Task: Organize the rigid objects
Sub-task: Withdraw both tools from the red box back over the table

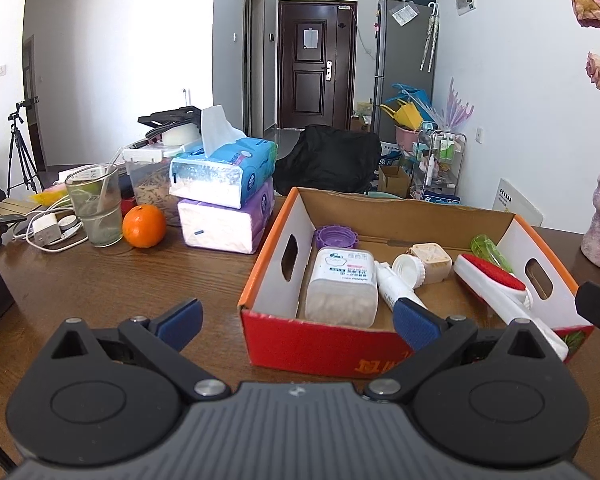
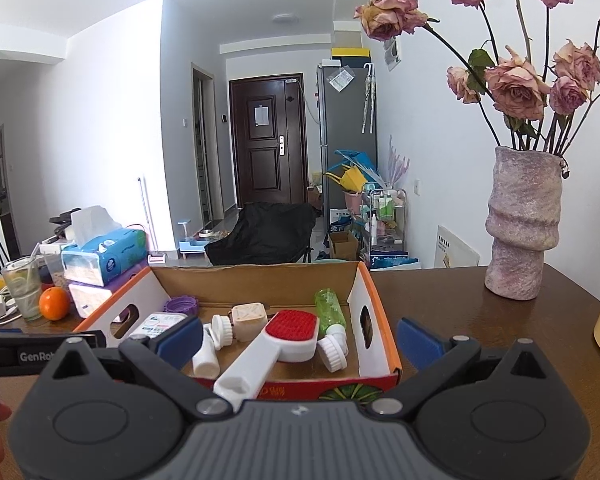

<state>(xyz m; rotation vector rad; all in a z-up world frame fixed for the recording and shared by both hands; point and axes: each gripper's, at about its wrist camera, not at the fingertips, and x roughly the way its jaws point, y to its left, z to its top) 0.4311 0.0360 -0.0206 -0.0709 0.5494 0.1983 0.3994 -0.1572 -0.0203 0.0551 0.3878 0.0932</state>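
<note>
the cardboard box point(image 2: 374, 300) sits on the wooden table point(image 1: 100, 280), holding all the rigid objects in view. the right gripper point(image 2: 300, 338) is spread wide and empty, directly in front of the box. the left gripper point(image 1: 298, 318) is also wide and empty, offset toward the box's left corner. the red-and-white brush point(image 2: 284, 336) lies nearest the right gripper, its long axis running front to back, and its hollow white handle overhangs the front wall toward that gripper. judged: the right gripper is better placed. the brush is hard smooth plastic with a bristled red pad. the cotton-swab container point(image 1: 342, 286) is flat and translucent. the green bottle point(image 2: 330, 308) is ribbed and cylindrical.
</note>
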